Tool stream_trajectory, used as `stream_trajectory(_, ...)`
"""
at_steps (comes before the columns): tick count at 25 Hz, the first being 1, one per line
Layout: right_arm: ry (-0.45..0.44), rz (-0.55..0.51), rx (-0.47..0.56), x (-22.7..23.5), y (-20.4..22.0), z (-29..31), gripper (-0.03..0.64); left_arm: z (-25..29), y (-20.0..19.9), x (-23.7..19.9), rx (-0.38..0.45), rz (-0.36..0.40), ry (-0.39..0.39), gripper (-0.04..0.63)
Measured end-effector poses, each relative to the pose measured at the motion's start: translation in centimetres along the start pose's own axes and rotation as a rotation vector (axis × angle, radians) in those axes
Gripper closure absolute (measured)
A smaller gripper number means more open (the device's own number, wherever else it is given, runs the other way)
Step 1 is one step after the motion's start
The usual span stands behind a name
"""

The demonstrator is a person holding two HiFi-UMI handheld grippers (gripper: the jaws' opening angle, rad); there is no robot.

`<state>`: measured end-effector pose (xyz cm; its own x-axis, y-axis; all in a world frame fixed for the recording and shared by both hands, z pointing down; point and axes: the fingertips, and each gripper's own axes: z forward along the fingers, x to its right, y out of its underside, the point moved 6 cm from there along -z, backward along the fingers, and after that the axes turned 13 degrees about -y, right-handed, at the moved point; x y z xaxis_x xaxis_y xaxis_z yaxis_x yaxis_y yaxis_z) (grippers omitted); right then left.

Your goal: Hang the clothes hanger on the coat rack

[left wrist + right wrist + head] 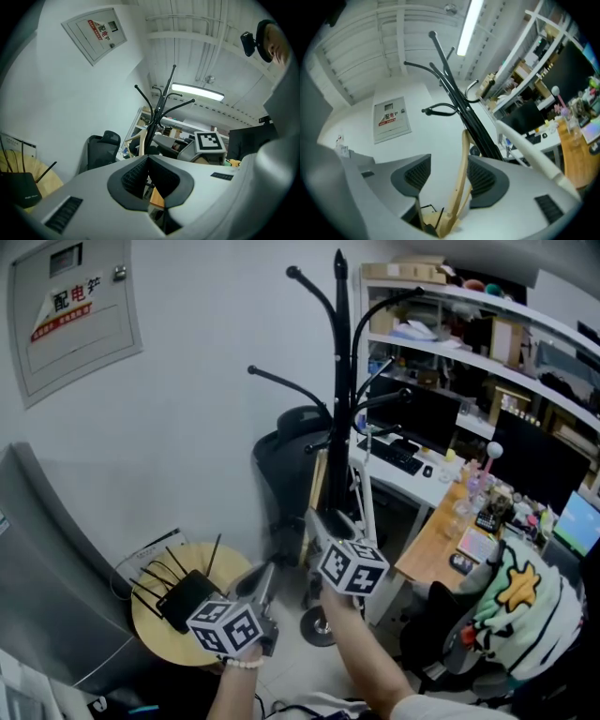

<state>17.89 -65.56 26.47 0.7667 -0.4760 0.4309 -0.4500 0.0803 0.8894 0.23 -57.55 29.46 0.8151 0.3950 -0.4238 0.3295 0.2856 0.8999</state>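
Observation:
The black coat rack [340, 381] stands against the white wall, and its curved pegs also show in the left gripper view [157, 112] and the right gripper view [459, 101]. A pale wooden hanger [321, 482] hangs close beside its pole. My right gripper [323, 519] is at the hanger's lower part. In the right gripper view the hanger's wooden arm [462, 164] runs upright between the jaws of that gripper [447, 171], which stand open wide with a gap at the left pad. Its metal hook [474, 87] is up by the pole. My left gripper [264, 579] is lower left, its jaws [148, 161] shut on nothing.
A round wooden stool [155, 624] with a black router [187, 601] stands at the lower left. A black office chair [286, 465] is behind the rack. White shelves [469, 343], a desk with a keyboard [403, 456] and a seated person [511, 601] fill the right.

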Motion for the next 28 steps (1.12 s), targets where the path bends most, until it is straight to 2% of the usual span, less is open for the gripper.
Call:
stream_trajectory(2, -0.041, -0.102, 0.007, -1.6, -1.0, -1.5, 0.35, -0.3, 0.4, 0.3, 0.012, 0.01, -0.021, 0.597)
stream_trajectory(4, -0.114, -0.157, -0.004, -3.3, -1.4, -2.9, 0.35, -1.0, 0.9, 0.4, 0.032, 0.023, -0.057, 0.597)
stream_trajectory(5, -0.166, -0.154, -0.022, -4.0, -1.2, -3.4, 0.35, -1.6, 1.3, 0.4, 0.043, 0.027, -0.082, 0.597)
stream_trajectory(9, -0.384, -0.095, -0.111, -6.6, 1.6, -5.0, 0.477, -4.9, 2.6, 0.0, 0.088, 0.037, -0.21, 0.597)
stream_trajectory(11, -0.455, -0.089, -0.131, -7.4, 2.9, -6.1, 0.557, -6.5, 3.2, -0.2, 0.103, 0.055, -0.279, 0.597)
stream_trajectory(14, -0.545, -0.066, -0.135, -8.4, 5.3, -7.6, 0.591, -9.3, 4.9, -0.6, 0.104, 0.066, -0.378, 0.597)
stream_trajectory(15, -0.569, -0.049, -0.135, -8.7, 6.3, -8.0, 0.613, -10.3, 5.6, -0.8, 0.105, 0.063, -0.408, 0.597)
stream_trajectory(18, -0.625, 0.013, -0.164, -9.6, 9.8, -9.2, 0.62, -13.6, 7.8, -1.5, 0.105, 0.048, -0.483, 0.597)
stream_trajectory(23, -0.684, 0.131, -0.277, -11.3, 15.2, -12.7, 0.618, -18.7, 10.8, -1.8, 0.082, 0.017, -0.588, 0.597)
stream_trajectory(28, -0.684, 0.214, -0.331, -12.6, 17.4, -16.3, 0.62, -21.9, 13.3, -1.2, 0.062, -0.028, -0.585, 0.597)
